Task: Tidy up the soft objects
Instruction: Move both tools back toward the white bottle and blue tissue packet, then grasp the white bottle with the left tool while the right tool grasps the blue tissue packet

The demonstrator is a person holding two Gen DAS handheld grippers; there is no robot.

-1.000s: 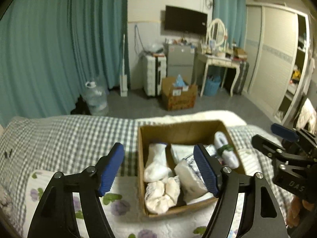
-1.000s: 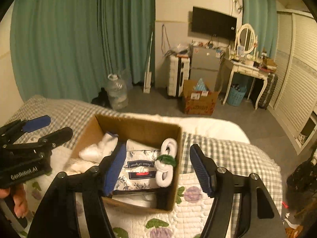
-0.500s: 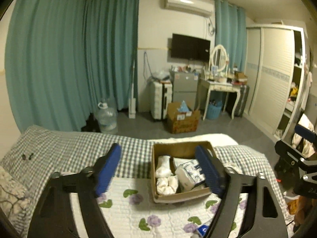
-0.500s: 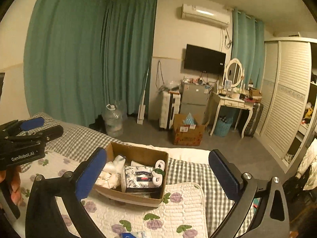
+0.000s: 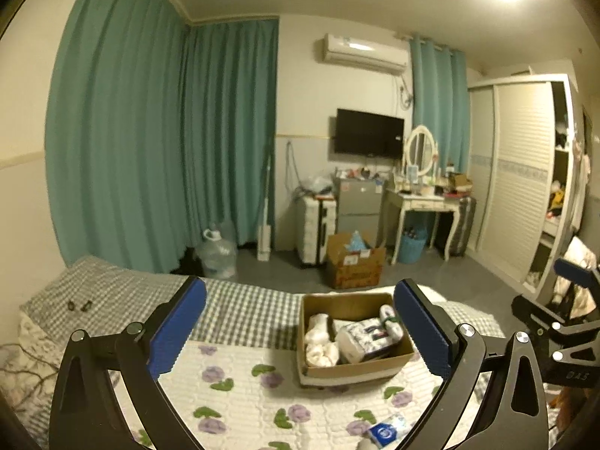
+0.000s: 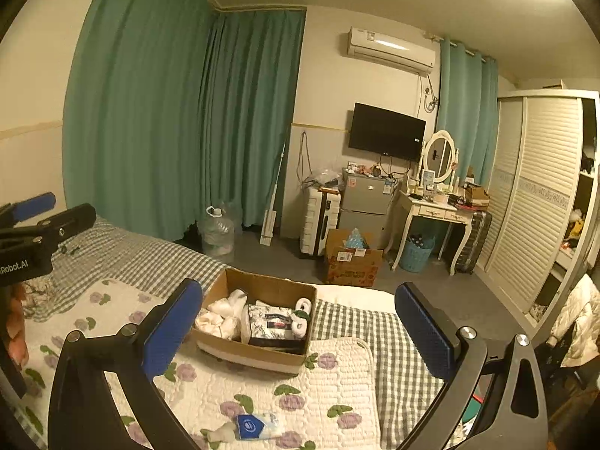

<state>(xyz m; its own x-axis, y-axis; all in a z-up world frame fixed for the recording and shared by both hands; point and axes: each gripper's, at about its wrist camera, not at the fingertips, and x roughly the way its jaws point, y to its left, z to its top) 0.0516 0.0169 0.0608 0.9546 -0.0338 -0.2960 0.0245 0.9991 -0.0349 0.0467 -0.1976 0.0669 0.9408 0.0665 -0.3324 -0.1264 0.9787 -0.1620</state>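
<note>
Left wrist view: your left gripper [image 5: 300,332] is spread wide, nothing between the blue pads, held high above the bed. The cardboard box [image 5: 352,369] sits ahead and a touch right of centre on the floral quilt [image 5: 240,393], already packed with white rolled socks [image 5: 318,341] on its left side and a printed tissue pack [image 5: 362,339] on the right. Down at the bottom edge, nearer you than the box and just inside the right finger, lies a small blue-and-white packet [image 5: 388,425], loose on the quilt. Your right gripper [image 5: 562,333] shows at the far right edge; whether it is open can't be told from here.

Right wrist view: your right gripper [image 6: 298,332] is just as wide and has hold of nothing. The cardboard box [image 6: 258,356] sits ahead, slightly left of centre. The blue-and-white packet [image 6: 257,425] lies below it near the bottom edge, long axis running left to right, with a small white soft piece [image 6: 221,433] touching its left end. It sits between the fingers but low, so you'd drop down and pull back toward yourself to reach it. The packet reads as about equally close to both hands; I'd judge the right one better lined up, with the box straight ahead for the drop
</note>
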